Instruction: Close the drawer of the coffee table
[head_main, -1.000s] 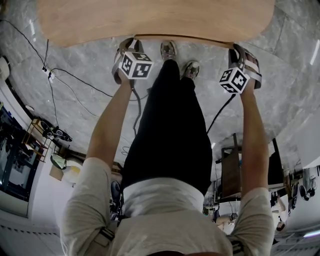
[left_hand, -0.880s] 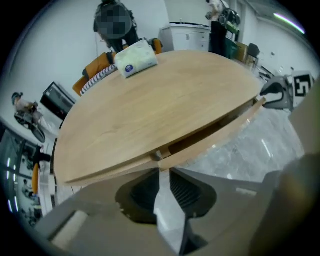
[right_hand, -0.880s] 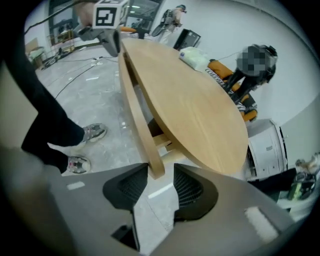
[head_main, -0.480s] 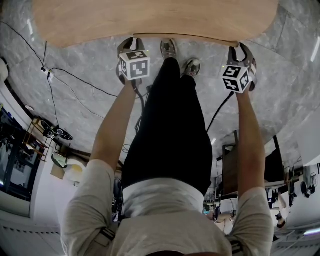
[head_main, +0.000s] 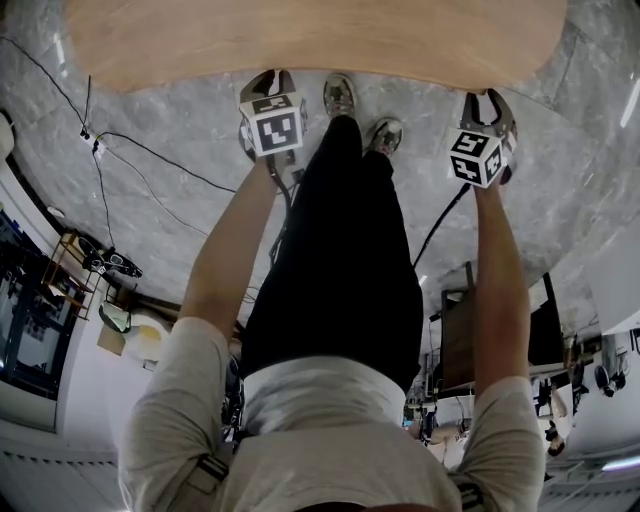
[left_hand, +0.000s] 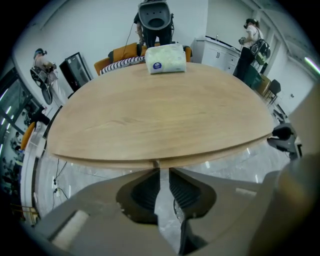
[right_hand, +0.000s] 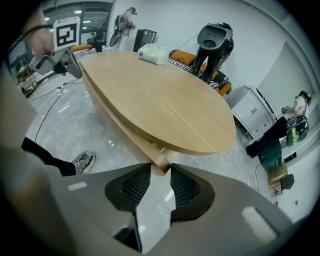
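The oval wooden coffee table (head_main: 300, 40) fills the top of the head view. Its drawer (right_hand: 125, 129) shows as a thin wooden layer just under the top (left_hand: 210, 159). My left gripper (head_main: 270, 85) points down at the drawer's front edge; its jaws (left_hand: 162, 172) are closing to a narrow gap with only floor showing between them. My right gripper (head_main: 487, 100) is at the drawer's right end. Its jaws (right_hand: 160, 172) are closing too, and the drawer's corner (right_hand: 161, 164) sits between the fingertips, with no clear pressing.
A tissue pack (left_hand: 165, 59) lies on the far side of the tabletop. The person's shoes (head_main: 340, 98) stand on the marble floor between the grippers. Cables (head_main: 150, 160) run across the floor at left. A black machine (left_hand: 155, 17) and bystanders stand beyond the table.
Both grippers have rolled about their own axes, so the marker cubes show other faces. They stay at the table's edge. Less of the drawer's lip shows below the tabletop.
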